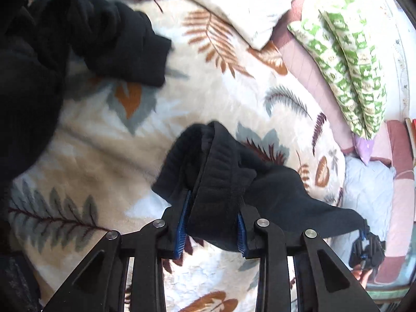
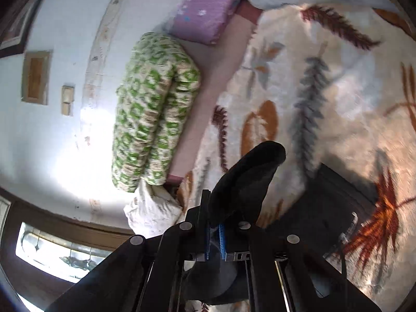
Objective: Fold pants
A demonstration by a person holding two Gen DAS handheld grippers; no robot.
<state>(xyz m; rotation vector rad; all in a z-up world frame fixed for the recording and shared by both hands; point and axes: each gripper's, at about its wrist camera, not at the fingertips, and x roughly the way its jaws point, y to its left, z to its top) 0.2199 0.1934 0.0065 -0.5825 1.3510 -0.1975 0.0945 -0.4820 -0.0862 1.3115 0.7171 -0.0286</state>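
Note:
Black pants (image 1: pixel 85 41) lie crumpled on a cream blanket with a leaf print (image 1: pixel 221 93), the legs heaped at the upper left. My left gripper (image 1: pixel 213 208) is shut on the ribbed waistband (image 1: pixel 221 171), which bunches up between the blue pads (image 1: pixel 183 223). From there the black cloth stretches right to my right gripper (image 1: pixel 366 244), small at the picture's edge. In the right wrist view, my right gripper (image 2: pixel 214 223) is shut on a fold of the pants (image 2: pixel 249 171) that rises above the fingers. More black cloth (image 2: pixel 335 197) hangs off to the right.
Two green-patterned pillows (image 1: pixel 345 72) (image 2: pixel 150 119) lean along the white wall (image 2: pixel 65 140) beside a pink sheet (image 1: pixel 309 78). A purple pillow (image 2: pixel 205 7) lies beyond them. A cream folded cover (image 1: pixel 234 0) lies at the blanket's far side. A window (image 2: pixel 52 257) shows low at the left.

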